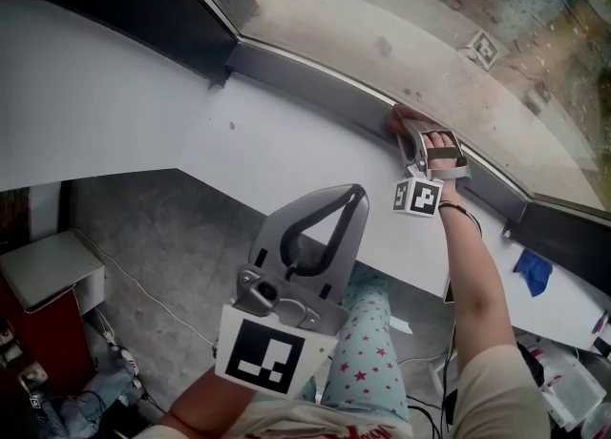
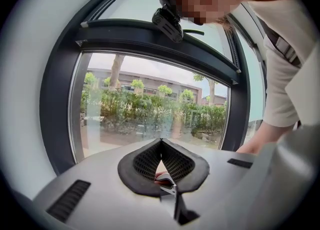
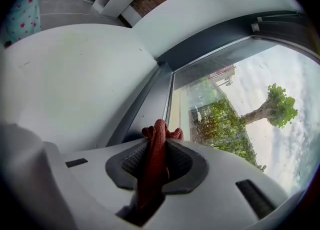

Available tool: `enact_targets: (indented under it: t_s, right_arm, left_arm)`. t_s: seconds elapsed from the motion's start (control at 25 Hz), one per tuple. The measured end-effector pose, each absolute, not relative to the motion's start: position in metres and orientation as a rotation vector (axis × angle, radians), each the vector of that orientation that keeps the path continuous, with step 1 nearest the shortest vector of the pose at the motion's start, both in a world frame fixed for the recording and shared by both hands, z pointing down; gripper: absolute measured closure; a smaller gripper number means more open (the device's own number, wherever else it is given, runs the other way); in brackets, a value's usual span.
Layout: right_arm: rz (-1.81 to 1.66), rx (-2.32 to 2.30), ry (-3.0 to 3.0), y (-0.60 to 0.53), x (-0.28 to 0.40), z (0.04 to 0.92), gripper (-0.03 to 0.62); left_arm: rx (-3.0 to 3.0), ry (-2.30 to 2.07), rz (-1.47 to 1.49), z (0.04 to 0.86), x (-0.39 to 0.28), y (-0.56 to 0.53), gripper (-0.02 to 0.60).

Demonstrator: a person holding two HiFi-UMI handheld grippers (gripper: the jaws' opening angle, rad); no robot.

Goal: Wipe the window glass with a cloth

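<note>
Now — cloth (image 3: 152, 169) pinched btwn right gripper (image 3: 158, 143) jaws, near glass (image 3: 235, 94).

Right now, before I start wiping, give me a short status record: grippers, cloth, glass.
left gripper: jaws shut, empty, away from the glass
right gripper: jaws shut on the red cloth
red cloth: bunched, its end at the lower window frame
window glass: whether the cloth touches it cannot be told
</note>
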State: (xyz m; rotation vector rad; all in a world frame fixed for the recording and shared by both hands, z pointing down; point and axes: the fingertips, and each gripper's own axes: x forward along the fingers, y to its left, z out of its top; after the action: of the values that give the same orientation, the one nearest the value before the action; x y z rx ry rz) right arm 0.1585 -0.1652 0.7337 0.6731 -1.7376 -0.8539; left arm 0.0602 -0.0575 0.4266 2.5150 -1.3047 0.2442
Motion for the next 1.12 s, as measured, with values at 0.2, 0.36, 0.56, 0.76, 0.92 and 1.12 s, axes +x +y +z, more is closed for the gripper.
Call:
enact_targets:
  t_s: [0.2, 0.36, 0.56, 0.76, 0.92, 1.12]
  right_arm:
    - [-0.921, 0.777, -1.789, -0.157, 0.148, 0.662, 0.507]
    - [-1.029, 0.976, -1.796, -0.141, 0.157, 0.545, 0.507]
    - [-1.199, 1.191, -1.624, -0.106, 0.198, 0.394, 0.507]
    - [-1.409, 1.254, -1.264, -0.087, 0.259, 0.288, 0.507]
    - [-1.537, 1.232, -1.106, -0.078, 0.294, 0.246, 0.507]
    - [-1.657, 1.191, -1.146, -0.081, 0.301, 0.237, 0.507]
  left_arm:
    - [2.54, -1.304, 0.211, 0.401, 0.057, -0.059, 0.56]
    - [2.609, -1.303, 0.111, 0.351, 0.058, -0.066, 0.56]
    - [2.742, -1.209, -0.017, 0.285, 0.074, -0.066, 0.56]
    - [2.835, -1.075, -0.054, 0.257, 0.104, -0.052, 0.56]
    - [2.839, -1.031, -0.068, 0.255, 0.137, -0.037, 0.56]
    - [2.819, -1.041, -0.032, 0.261, 0.174, -0.018, 0.56]
